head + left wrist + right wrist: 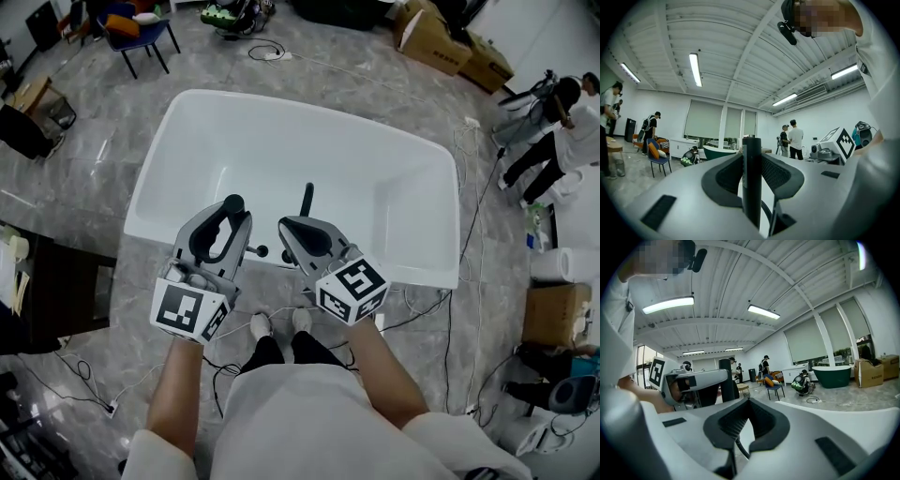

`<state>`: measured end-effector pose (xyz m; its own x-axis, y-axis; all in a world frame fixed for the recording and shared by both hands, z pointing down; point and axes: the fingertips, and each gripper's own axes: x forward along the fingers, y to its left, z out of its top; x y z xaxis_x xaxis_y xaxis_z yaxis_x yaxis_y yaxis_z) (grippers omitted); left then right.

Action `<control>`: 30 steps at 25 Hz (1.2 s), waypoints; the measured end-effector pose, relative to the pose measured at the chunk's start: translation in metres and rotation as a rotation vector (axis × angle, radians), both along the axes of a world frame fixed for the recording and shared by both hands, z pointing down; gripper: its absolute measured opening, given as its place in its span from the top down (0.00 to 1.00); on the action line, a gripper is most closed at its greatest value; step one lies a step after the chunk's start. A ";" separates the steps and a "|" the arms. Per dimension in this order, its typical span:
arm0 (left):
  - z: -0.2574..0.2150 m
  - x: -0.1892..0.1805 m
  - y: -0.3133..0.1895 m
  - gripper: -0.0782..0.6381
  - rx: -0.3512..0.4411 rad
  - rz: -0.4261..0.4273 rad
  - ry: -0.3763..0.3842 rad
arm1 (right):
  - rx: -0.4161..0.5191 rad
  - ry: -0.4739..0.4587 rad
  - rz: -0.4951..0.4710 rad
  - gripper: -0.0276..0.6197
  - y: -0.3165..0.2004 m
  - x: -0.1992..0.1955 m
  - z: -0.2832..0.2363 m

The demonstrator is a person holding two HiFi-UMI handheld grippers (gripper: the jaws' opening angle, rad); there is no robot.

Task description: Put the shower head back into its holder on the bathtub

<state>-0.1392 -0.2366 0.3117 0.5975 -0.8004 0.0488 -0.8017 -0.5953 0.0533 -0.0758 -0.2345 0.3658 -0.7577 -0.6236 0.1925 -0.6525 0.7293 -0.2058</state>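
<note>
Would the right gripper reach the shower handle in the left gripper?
Probably yes: the shower handle sticks up from the left gripper, beside the right gripper, nothing between, though its jaws are shut.

Shower head [752,187] lower end hidden inside left hand-held gripper [229,214]; bathtub [412,169] near rim partly covered

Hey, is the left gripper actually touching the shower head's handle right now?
Touching. The left gripper view shows the left gripper shut on the black handle, its jaws pressed against both sides with no gap.
</note>
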 end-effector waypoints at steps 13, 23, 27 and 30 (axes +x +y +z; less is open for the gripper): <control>0.074 -0.004 -0.006 0.71 -0.147 -0.086 -0.009 | -0.103 0.010 -0.060 0.93 -0.003 0.010 0.059; 0.130 0.002 -0.005 0.72 -0.226 -0.103 -0.054 | -0.170 0.038 -0.087 0.93 0.004 0.017 0.109; 0.155 0.005 -0.001 0.71 -0.261 -0.111 -0.061 | -0.196 0.041 -0.086 0.93 0.007 0.021 0.126; 0.170 0.005 0.001 0.71 -0.278 -0.122 -0.064 | -0.206 0.046 -0.087 0.93 0.010 0.025 0.136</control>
<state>-0.1344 -0.2353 0.4813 0.4867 -0.8166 0.3104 -0.8732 -0.4642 0.1480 -0.0507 -0.2245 0.5017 -0.7941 -0.5005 0.3447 -0.6015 0.7286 -0.3277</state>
